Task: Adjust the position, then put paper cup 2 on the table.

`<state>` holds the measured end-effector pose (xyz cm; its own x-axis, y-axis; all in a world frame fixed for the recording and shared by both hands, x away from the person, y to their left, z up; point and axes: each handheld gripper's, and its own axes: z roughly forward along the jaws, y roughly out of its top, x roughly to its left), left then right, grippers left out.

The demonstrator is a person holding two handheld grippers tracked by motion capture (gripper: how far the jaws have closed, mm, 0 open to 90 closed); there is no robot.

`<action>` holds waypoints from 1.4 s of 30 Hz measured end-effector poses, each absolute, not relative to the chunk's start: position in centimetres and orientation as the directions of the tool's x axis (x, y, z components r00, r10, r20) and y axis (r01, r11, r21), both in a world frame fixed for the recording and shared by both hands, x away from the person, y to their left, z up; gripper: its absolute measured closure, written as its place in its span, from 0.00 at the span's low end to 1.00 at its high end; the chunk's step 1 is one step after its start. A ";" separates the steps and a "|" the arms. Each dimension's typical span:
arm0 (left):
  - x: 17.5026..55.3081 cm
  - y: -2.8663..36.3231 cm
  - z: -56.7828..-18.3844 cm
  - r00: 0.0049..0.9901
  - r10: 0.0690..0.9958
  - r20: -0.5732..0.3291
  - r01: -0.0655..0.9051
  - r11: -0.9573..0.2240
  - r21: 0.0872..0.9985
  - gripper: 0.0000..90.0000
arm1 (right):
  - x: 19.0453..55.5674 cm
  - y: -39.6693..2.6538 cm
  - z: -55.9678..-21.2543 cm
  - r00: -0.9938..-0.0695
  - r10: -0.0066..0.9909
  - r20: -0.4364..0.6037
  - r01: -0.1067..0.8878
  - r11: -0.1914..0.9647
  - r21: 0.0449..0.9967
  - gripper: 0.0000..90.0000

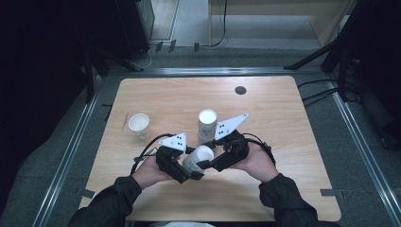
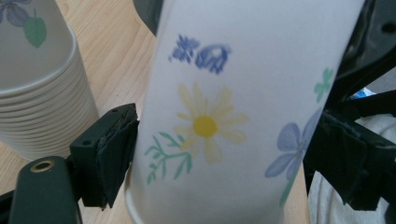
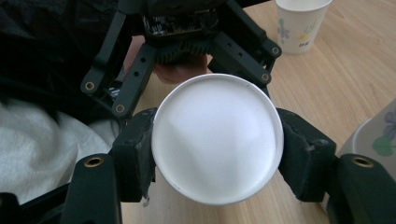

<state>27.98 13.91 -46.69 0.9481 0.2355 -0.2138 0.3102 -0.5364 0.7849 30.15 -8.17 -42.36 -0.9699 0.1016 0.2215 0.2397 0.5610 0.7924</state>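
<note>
A white paper cup (image 1: 198, 155) printed with flowers lies tilted above the front of the wooden table (image 1: 265, 189), held between both grippers. My left gripper (image 1: 190, 169) is shut on its side wall; in the left gripper view the pads (image 2: 112, 149) press the flowered cup (image 2: 243, 70) from both sides. My right gripper (image 1: 206, 163) is shut on the cup's round white end (image 3: 217, 135), a pad (image 3: 137, 154) against each side of the rim. The left gripper's black linkage (image 3: 187, 37) sits just behind the cup.
A stack of nested paper cups (image 1: 207, 124) stands upside down just beyond the grippers, close on the left (image 2: 37, 93). A single upright cup (image 1: 140, 125) stands at the table's left. A dark round hole (image 1: 240, 90) marks the far side.
</note>
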 end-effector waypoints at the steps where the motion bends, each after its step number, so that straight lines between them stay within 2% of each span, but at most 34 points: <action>1: 27.9 14.0 -46.6 0.952 0.234 -0.200 0.297 -0.533 0.792 0.16 | 30.2 -8.3 -42.2 -0.968 0.104 0.229 0.247 0.556 0.793 0.40; 3: 27.8 14.0 -46.5 0.954 0.238 -0.184 0.287 -0.530 0.798 0.19 | 30.2 -8.4 -42.2 -0.968 0.100 0.231 0.247 0.553 0.796 0.40; 5: 27.6 14.2 -46.4 0.956 0.241 -0.164 0.271 -0.523 0.808 0.27 | 30.2 -8.4 -42.2 -0.967 0.095 0.235 0.248 0.551 0.797 0.40; 14: 27.6 14.2 -46.4 0.960 0.226 -0.163 0.264 -0.549 0.793 0.33 | 30.2 -8.3 -42.2 -0.967 0.092 0.238 0.248 0.562 0.789 0.40; 20: 27.7 14.3 -46.4 0.958 0.228 -0.176 0.276 -0.552 0.787 0.34 | 30.4 -8.4 -42.4 -0.963 0.088 0.253 0.259 0.551 0.793 0.38; 25: 28.0 14.6 -46.3 0.955 0.234 -0.184 0.287 -0.554 0.781 0.34 | 30.4 -8.8 -42.5 -0.964 0.099 0.246 0.259 0.547 0.796 0.29; 35: 28.4 15.7 -45.0 0.958 0.234 -0.168 0.281 -0.632 0.722 0.34 | 28.8 -10.4 -44.7 -0.972 0.173 0.158 0.231 0.602 0.765 0.29; 42: 28.5 15.8 -44.7 0.962 0.228 -0.150 0.268 -0.679 0.683 0.34 | 28.7 -10.1 -45.7 -0.972 0.172 0.161 0.234 0.633 0.738 0.30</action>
<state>28.52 15.80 -44.68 0.9619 0.2281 -0.1505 0.2680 -0.6791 0.6834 28.74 -10.15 -45.68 -0.9719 0.1716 0.1609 0.2339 0.6325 0.7384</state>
